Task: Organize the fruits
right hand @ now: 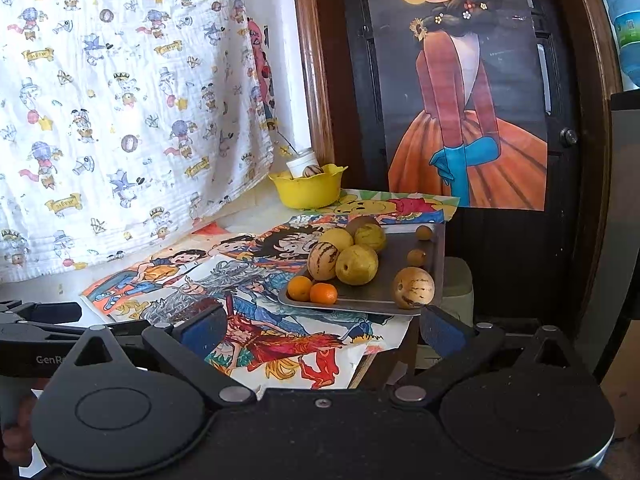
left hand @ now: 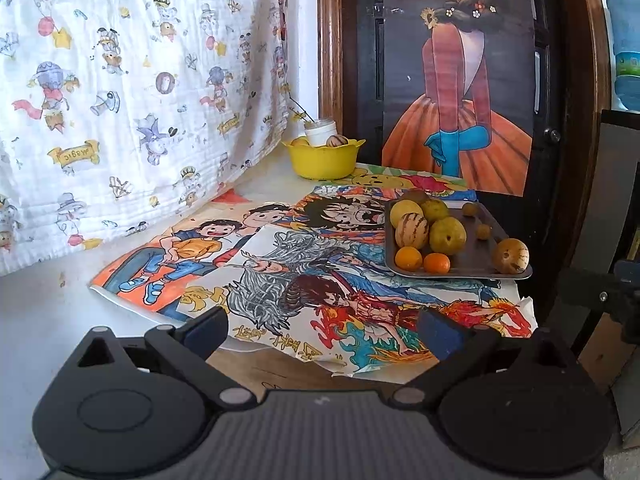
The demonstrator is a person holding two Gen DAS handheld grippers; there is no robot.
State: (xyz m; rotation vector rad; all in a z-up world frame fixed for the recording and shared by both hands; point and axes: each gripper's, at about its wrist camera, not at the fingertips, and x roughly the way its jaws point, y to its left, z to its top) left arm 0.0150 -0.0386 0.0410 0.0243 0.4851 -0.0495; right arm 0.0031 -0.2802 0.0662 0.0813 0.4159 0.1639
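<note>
Fruit sits heaped on a grey tray (left hand: 476, 258) at the right of the left wrist frame, on a table covered with cartoon drawings (left hand: 280, 264). On the tray, two oranges (left hand: 408, 258) lie side by side at the near left edge, with a striped melon (left hand: 411, 231) and a yellow-green pear (left hand: 447, 235) just behind them. Another striped melon (left hand: 510, 255) rests alone at the near right corner, and two small brown fruits (left hand: 483, 231) lie apart toward the far side. A yellow bowl (left hand: 322, 160) stands at upper centre, well apart from the tray, holding a white cup (left hand: 320, 132) and some fruit. The left gripper (left hand: 322, 330) hovers low in the frame, fingers spread wide and holding nothing. In the right wrist view, the right gripper (right hand: 320, 330) is likewise wide open and empty, near the tray's front edge (right hand: 348, 305). A patterned cloth (left hand: 120, 100) hangs at upper left.
</note>
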